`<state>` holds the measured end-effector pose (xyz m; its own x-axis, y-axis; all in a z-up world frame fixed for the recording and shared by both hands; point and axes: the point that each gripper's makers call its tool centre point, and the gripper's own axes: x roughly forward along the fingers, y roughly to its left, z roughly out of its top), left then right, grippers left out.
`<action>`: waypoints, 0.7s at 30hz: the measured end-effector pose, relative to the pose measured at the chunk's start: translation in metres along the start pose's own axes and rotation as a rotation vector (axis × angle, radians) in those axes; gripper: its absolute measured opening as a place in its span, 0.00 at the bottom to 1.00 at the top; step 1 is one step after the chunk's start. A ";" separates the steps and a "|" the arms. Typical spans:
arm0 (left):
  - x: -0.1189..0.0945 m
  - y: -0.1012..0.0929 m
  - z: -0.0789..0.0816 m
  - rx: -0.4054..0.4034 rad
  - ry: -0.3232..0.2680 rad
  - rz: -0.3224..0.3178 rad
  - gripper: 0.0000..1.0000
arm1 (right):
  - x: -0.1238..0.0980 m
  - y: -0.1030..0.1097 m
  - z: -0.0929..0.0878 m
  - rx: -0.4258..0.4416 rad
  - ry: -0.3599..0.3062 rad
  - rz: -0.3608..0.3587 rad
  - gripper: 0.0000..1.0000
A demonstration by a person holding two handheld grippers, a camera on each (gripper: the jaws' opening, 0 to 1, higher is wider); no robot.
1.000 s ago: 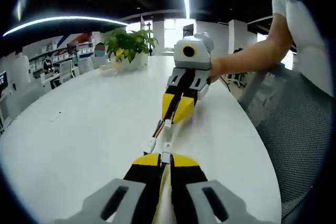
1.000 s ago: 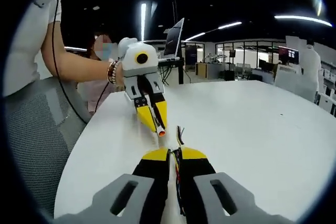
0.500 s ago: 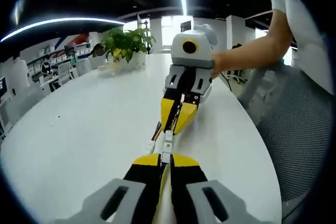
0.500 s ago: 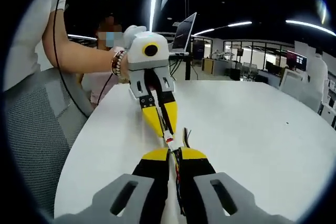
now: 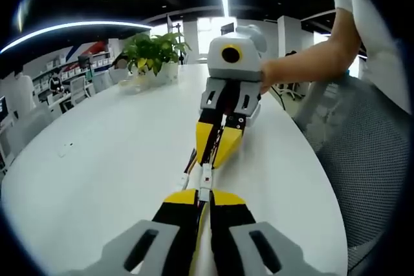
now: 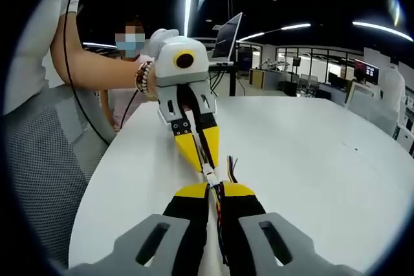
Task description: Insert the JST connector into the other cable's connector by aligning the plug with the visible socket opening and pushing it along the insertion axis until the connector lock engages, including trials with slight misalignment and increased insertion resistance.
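In the left gripper view my left gripper (image 5: 199,196) is shut on a white JST connector (image 5: 205,179) that sticks out past its yellow tips. My right gripper (image 5: 211,161) comes in from above, tip to tip with it, shut on the other cable. A second white plug (image 5: 185,178) hangs on thin wires to the left of the joint. In the right gripper view my right gripper (image 6: 217,190) holds coloured wires (image 6: 229,163) between its jaws, and the left gripper (image 6: 202,163) meets it at the white connector (image 6: 210,175). Whether the two connectors are fully seated is hidden.
Both grippers hover over a white oval table (image 5: 110,140). A potted plant (image 5: 154,53) stands at its far end. A grey mesh chair (image 5: 362,159) sits by the table edge. A laptop (image 6: 226,40) and a seated person (image 6: 129,63) are behind.
The two grippers have closed in on each other. The gap between the connectors seen a second ago is gone, and the tips now nearly touch.
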<state>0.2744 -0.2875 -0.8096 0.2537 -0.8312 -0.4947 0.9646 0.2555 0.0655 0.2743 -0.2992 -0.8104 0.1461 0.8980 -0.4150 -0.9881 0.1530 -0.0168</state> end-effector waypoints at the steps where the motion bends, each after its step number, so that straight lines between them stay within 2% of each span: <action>1: 0.000 0.000 0.001 0.001 -0.004 0.001 0.00 | 0.000 0.000 -0.001 0.000 0.006 -0.001 0.03; 6: 0.003 -0.002 0.001 0.003 0.003 -0.007 0.00 | 0.003 0.002 -0.002 -0.008 0.027 0.005 0.03; 21: 0.004 -0.001 0.004 0.014 -0.010 -0.008 0.00 | 0.003 0.001 0.000 0.006 0.013 0.002 0.03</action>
<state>0.2751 -0.2925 -0.8084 0.2470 -0.8380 -0.4866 0.9674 0.2423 0.0738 0.2734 -0.2966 -0.8121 0.1432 0.8928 -0.4271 -0.9881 0.1534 -0.0108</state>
